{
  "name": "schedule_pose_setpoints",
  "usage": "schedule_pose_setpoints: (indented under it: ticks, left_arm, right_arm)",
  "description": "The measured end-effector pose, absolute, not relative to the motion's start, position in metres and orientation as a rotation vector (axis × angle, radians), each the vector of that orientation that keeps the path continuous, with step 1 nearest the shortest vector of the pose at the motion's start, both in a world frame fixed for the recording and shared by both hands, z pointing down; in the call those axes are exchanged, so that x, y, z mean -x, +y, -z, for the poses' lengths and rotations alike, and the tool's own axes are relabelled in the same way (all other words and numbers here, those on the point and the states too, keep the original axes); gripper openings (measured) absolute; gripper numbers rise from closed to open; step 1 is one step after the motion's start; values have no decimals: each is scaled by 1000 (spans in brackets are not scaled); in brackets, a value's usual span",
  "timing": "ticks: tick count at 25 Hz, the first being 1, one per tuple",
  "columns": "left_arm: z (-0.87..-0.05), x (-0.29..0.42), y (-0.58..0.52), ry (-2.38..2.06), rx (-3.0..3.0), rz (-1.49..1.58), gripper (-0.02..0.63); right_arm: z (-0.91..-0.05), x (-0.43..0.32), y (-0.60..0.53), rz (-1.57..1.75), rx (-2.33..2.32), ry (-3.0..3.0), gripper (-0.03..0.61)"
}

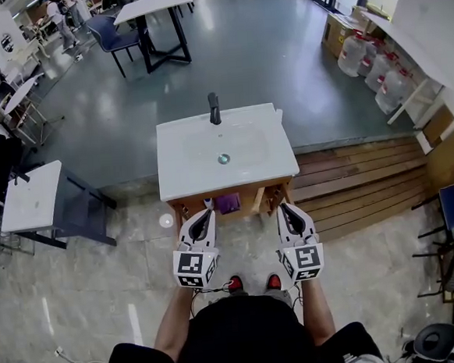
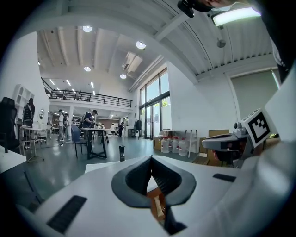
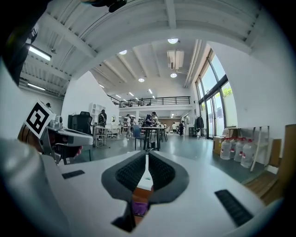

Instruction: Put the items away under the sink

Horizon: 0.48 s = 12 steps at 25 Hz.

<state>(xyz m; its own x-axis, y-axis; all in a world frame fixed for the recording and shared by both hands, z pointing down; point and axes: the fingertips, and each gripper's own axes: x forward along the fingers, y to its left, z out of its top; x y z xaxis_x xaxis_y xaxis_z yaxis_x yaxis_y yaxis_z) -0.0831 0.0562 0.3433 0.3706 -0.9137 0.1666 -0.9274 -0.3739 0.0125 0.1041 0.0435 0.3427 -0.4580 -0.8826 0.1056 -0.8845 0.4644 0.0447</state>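
A white sink top point(image 1: 187, 172) with a black faucet point(image 1: 214, 107) sits on a wooden cabinet point(image 1: 256, 199) whose front stands open toward me. Inside, a purple item point(image 1: 227, 203) lies in the middle and a small item point(image 1: 208, 204) sits to its left. My left gripper point(image 1: 206, 213) and right gripper point(image 1: 286, 206) hover side by side just in front of the cabinet, both shut and empty. In the left gripper view the shut gripper point(image 2: 151, 159) points at the cabinet wood point(image 2: 157, 203). In the right gripper view the shut gripper point(image 3: 146, 155) points at the purple item point(image 3: 139, 207).
A small white round object point(image 1: 166, 220) lies on the floor left of the cabinet. Wooden steps point(image 1: 360, 178) run along the right. A white table point(image 1: 29, 196) stands at the left, water jugs point(image 1: 374, 67) at the far right. My red shoes point(image 1: 235, 283) are below the grippers.
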Motion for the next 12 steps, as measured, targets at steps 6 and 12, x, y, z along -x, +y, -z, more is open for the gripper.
schedule_pose_setpoints:
  ticks: [6, 12]
  left_arm:
    - [-339, 93, 56, -1710, -2520, -193, 8]
    - [-335, 96, 52, -1718, -2522, -183, 8]
  right_arm:
    - [-343, -89, 42, -6, -1558, -2606, 43]
    - [-340, -84, 39, 4, -1560, -2612, 43]
